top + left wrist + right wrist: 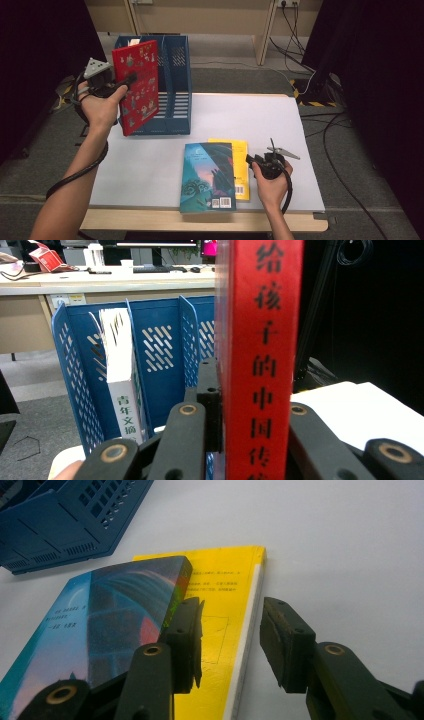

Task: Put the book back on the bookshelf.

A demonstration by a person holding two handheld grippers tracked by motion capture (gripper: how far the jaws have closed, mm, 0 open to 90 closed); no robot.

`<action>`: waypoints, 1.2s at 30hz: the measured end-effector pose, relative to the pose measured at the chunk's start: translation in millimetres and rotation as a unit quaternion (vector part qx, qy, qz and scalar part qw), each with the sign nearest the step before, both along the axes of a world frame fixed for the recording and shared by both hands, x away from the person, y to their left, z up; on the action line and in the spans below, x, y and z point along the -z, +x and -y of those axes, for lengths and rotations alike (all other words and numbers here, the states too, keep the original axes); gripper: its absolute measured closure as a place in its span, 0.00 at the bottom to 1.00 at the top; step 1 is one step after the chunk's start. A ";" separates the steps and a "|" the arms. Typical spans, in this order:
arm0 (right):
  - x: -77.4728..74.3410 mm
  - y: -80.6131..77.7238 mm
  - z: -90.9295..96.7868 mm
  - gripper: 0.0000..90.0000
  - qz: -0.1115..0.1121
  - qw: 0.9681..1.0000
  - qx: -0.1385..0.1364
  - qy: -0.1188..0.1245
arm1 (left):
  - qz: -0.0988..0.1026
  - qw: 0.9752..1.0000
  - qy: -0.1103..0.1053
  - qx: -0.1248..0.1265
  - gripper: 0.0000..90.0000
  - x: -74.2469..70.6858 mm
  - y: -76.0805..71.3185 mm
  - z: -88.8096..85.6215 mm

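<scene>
My left gripper [131, 79] is shut on a red book [140, 87], holding it upright in the air just in front of a blue file rack [176, 75]. In the left gripper view the red spine [262, 360] stands between the jaws, with the rack's slots [165, 340] behind it. A teal book [207, 175] lies partly over a yellow book [241, 150] near the table's front edge. My right gripper [248, 159] stands open beside them. In the right gripper view one jaw is over the yellow book [220, 580] and the other over bare table, with the teal book [100, 615] at the left.
A white book [120, 375] stands upright in one slot of the rack. The white table [250, 120] has free room behind and to the right of the two flat books. Cables run over the floor at the far right. A desk stands behind the rack.
</scene>
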State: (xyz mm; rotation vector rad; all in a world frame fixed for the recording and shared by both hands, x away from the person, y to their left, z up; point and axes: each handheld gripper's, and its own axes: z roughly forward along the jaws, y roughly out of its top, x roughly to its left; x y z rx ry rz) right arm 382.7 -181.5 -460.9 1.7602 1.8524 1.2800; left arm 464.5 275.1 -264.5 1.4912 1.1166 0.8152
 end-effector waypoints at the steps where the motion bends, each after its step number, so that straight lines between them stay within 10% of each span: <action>1: -0.1 -0.1 0.1 0.67 0.000 1.000 0.000 0.000 | 0.000 1.000 -0.001 -0.003 0.88 0.3 1.2 0.1; 36: 0.4 -0.5 -0.4 0.67 -0.002 1.000 0.001 0.002 | 0.005 1.000 0.007 -0.024 0.88 14.1 37.6 10.6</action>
